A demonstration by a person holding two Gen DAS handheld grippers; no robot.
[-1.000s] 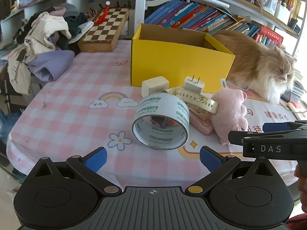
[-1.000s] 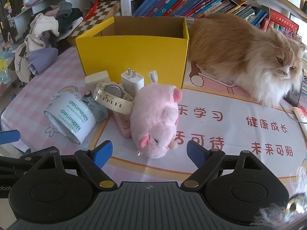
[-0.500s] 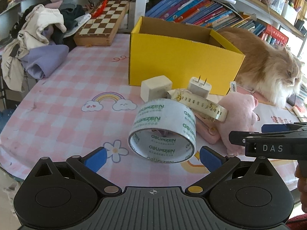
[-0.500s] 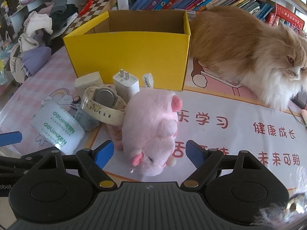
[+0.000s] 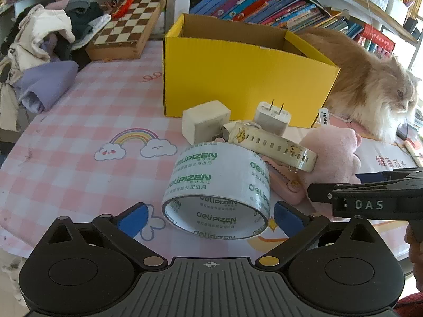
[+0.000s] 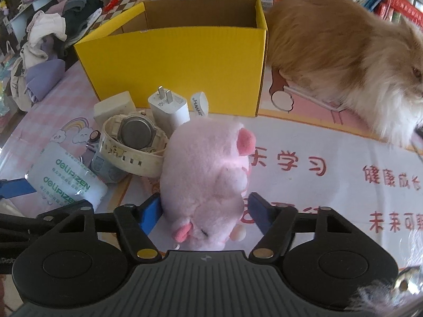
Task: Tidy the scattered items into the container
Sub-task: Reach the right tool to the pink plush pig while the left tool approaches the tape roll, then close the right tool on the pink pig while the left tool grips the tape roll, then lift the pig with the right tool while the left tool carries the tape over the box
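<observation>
An open yellow box [image 5: 238,79] [image 6: 179,60] stands at the back of the table. In front of it lie a white adapter block [image 5: 205,121], a white plug charger [image 5: 272,117] [image 6: 169,107], a cream watch [image 5: 272,142] [image 6: 132,142], a tape roll [image 5: 219,192] [image 6: 66,182] and a pink plush pig [image 6: 208,179] [image 5: 333,155]. My left gripper [image 5: 208,219] is open, its fingers either side of the tape roll's near end. My right gripper [image 6: 203,211] is open, its blue pads [image 6: 150,212] flanking the pig's head without squeezing it.
A fluffy orange cat [image 6: 343,50] [image 5: 370,87] lies right of the box. A pile of clothes [image 5: 39,60] and a chessboard [image 5: 129,29] sit at the back left. Bookshelves [image 5: 264,8] run behind. A pink flat item [image 5: 285,185] lies under the watch.
Both grippers have moved forward. The left one has closed in on the tape roll. The right one has come around the pig's head and its fingers have narrowed.
</observation>
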